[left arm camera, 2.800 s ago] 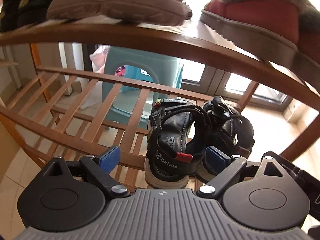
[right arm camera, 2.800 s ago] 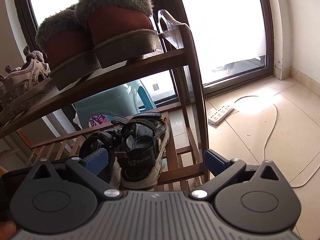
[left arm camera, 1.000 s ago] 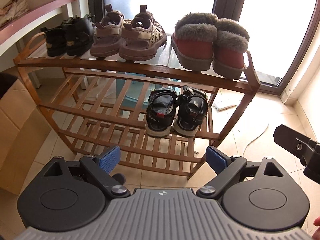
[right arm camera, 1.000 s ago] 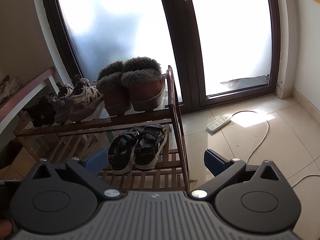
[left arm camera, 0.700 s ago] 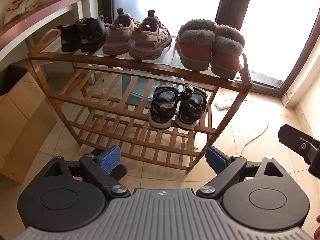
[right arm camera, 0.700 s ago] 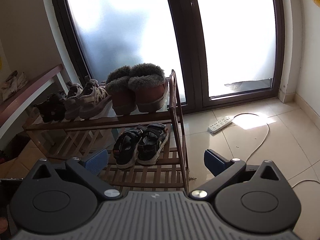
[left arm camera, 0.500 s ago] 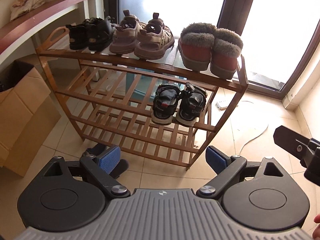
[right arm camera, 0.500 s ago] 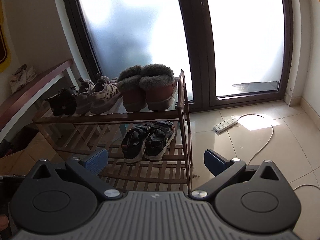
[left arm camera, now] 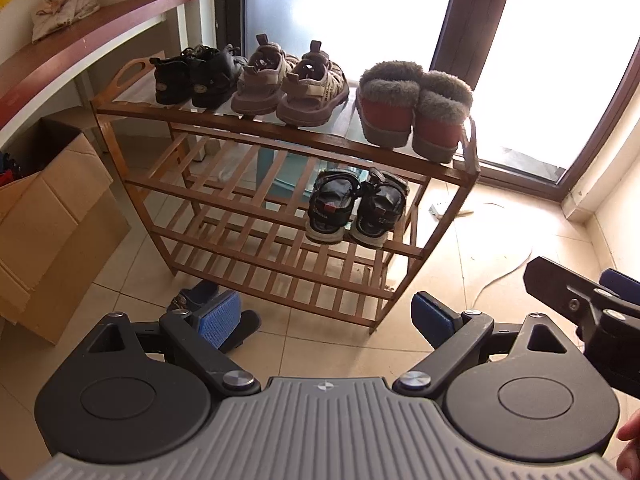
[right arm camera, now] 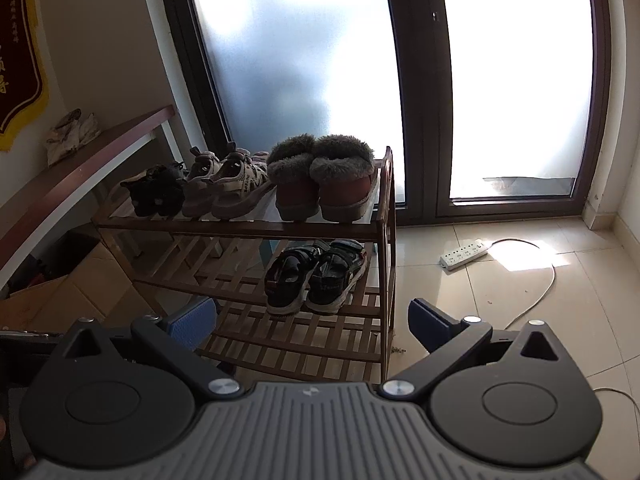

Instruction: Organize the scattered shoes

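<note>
No legible text; logos on black sandals (left arm camera: 356, 208) & tan sandals (left arm camera: 288, 84) too blurry.

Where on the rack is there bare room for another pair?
Middle shelf is bare left of the black sandals, and the lowest slats are bare too. Top shelf is crowded end to end: black boots, beige sandals, fur slippers.

Brown wooden rack (left arm camera: 280, 130), red grey-furred slippers (left arm camera: 412, 110), black sandals (left arm camera: 356, 210)
</note>
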Action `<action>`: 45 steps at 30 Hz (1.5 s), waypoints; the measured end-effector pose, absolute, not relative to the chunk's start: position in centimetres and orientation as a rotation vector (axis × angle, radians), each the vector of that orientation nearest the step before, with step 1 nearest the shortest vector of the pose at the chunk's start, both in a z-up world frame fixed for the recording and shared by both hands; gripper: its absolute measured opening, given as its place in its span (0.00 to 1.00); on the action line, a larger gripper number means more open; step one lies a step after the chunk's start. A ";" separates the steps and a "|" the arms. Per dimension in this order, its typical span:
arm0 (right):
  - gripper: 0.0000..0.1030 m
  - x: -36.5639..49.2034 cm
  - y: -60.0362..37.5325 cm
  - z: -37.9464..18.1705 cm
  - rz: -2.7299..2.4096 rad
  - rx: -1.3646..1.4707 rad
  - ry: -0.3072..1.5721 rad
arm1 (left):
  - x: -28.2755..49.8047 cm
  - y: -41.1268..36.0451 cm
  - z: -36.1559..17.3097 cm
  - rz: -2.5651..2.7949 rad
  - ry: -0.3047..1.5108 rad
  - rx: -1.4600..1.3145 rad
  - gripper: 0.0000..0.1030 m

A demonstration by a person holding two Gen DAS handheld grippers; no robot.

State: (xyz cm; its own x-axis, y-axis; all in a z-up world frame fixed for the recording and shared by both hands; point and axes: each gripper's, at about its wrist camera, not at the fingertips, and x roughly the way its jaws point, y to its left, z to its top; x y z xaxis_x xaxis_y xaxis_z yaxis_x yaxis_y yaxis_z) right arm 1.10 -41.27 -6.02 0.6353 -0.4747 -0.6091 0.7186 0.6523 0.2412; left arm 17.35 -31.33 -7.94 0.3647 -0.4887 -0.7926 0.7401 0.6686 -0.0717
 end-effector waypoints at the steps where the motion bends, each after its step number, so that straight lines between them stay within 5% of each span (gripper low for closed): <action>1: 1.00 0.9 -41.1 -5.8 -0.718 0.503 0.532 | 17.1 -31.1 -7.7 -0.811 0.890 0.325 0.91; 45: 1.00 -3.1 -19.5 -0.5 -0.463 0.400 0.641 | 9.2 -5.6 -3.1 -0.451 0.991 0.155 0.91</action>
